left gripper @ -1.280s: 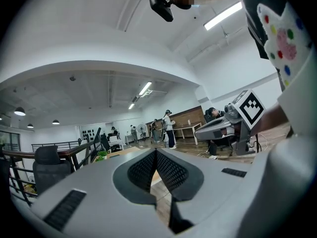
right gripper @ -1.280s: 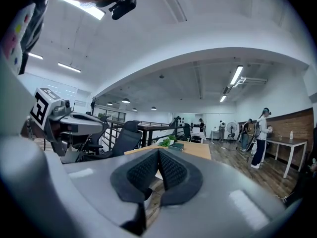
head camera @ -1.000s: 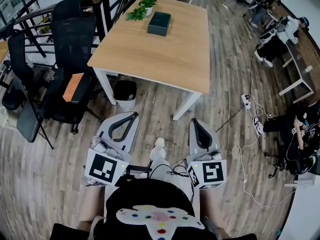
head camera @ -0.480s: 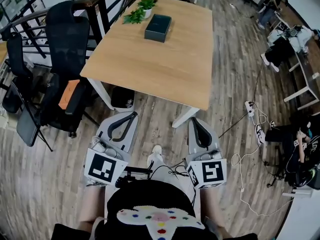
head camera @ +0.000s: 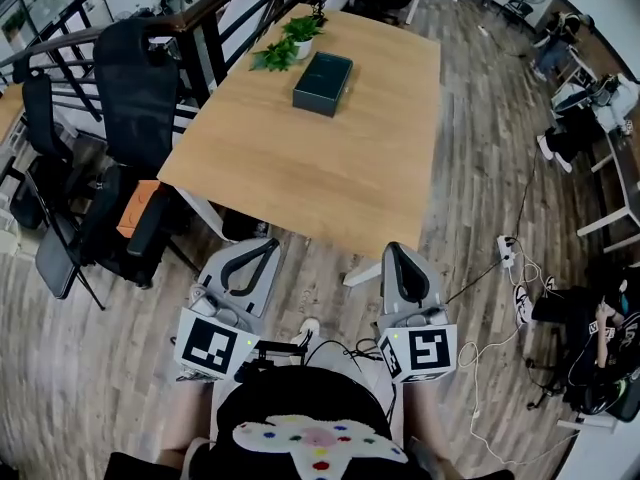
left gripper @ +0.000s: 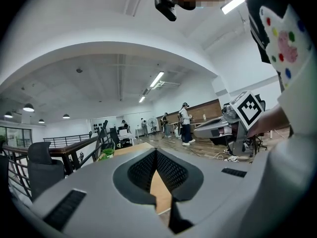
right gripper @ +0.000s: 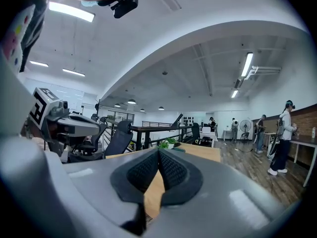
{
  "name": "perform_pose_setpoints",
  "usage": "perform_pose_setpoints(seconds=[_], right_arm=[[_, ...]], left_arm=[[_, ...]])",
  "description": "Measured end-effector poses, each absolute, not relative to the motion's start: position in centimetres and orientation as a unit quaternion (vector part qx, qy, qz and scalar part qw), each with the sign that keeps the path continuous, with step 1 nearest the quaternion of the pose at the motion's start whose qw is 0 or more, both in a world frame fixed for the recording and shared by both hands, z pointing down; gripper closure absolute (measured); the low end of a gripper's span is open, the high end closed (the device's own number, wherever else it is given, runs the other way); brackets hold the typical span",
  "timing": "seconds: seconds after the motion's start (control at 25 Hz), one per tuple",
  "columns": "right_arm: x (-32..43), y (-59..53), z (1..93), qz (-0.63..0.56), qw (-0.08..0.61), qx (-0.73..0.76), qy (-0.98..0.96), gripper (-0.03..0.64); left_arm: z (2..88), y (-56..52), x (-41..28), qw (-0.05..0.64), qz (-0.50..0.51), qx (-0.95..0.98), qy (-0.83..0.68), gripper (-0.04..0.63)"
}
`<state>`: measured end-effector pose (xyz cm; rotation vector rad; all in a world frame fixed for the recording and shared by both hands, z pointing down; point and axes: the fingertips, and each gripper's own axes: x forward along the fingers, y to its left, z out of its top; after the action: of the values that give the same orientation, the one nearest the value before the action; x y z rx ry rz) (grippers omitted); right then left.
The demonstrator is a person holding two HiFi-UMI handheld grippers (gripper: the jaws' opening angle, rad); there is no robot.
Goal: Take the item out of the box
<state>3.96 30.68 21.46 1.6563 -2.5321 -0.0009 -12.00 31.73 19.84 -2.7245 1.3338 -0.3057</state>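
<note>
At the near end of the wooden desk (head camera: 330, 178), we hold both grippers low and close to the body, pointing forward and almost level. The left gripper (head camera: 262, 245) has its jaws clenched with nothing between them. The right gripper (head camera: 396, 249) is clenched and empty in the same way. Each gripper view shows only a strip of desk top past the closed tips. We judge they are carried shut and tucked in because nothing is within reach.

The box (head camera: 322, 69), dark and flat, lies toward the far end of the desk, just beside a small potted plant (head camera: 285, 43) and well apart from both grippers. It looks closed, so the item is presumably inside it, out of sight.

Black office chairs (head camera: 130, 88) stand along the desk's left side, which makes this near end the easier way in. The handling itself has not begun. We expect to need to get nearer, release the jaws, steady the box with one gripper and lift the lid with the other. An unsteadied box could slide on the smooth wood.
</note>
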Motion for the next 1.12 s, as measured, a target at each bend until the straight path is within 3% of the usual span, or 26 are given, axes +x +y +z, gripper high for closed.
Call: perform_pose_setpoints(seconds=[1.12], right_arm=[[6.8,21.5,22.7,-0.005,0.059,0.528,-0.847,0.608]], left_arm=[[20.8,23.1,-9.1,0.044,-0.093,-0.884,0.455,0.591]])
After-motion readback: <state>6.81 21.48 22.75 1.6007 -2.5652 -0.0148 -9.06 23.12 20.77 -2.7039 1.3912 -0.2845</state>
